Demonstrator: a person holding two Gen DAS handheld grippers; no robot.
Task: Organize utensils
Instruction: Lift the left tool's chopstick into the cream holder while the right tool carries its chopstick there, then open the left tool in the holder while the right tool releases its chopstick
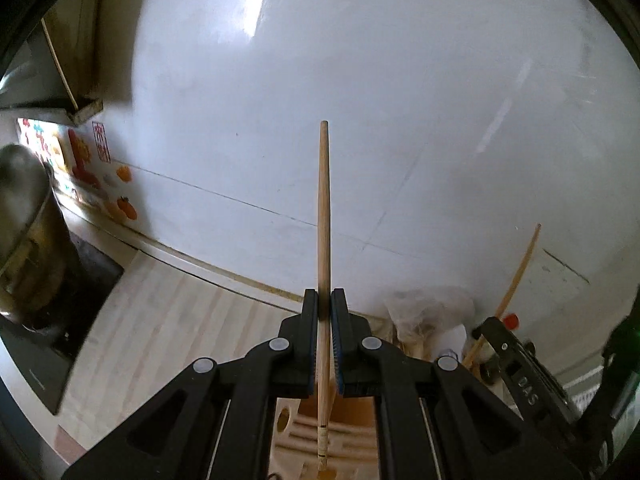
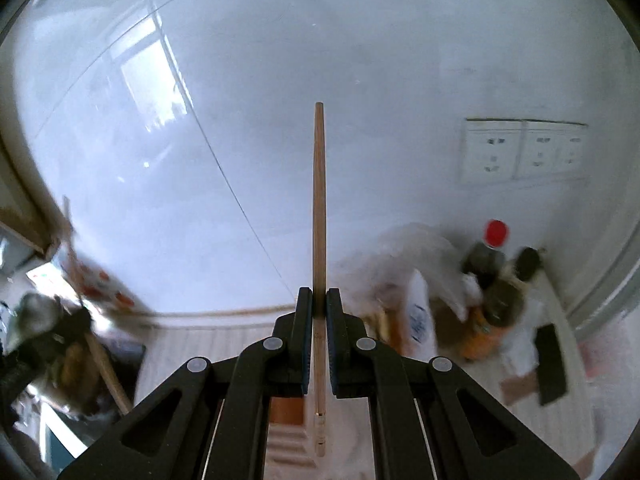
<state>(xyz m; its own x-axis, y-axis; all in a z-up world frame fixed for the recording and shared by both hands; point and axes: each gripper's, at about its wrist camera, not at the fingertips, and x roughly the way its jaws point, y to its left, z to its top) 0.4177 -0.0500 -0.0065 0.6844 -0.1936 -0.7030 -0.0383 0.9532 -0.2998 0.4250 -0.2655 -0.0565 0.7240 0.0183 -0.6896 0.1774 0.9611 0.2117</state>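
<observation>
Gripping one chopstick each: left claw (image 1: 324,298) on chopstick (image 1: 324,216), right claw (image 2: 319,296) on 2nd chopstick (image 2: 319,216).

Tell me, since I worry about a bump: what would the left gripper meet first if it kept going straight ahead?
Probably the white tiled wall. The left gripper holds a chopstick pointing at it, so the tip would touch first; depth is unclear.

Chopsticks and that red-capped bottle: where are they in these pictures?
Left chopstick (image 1: 324,208): left wrist view, mid-shaft.
Right chopstick (image 2: 319,208): right wrist view, mid-shaft.
Red-capped bottle (image 2: 496,233): right wrist view, cap.
</observation>
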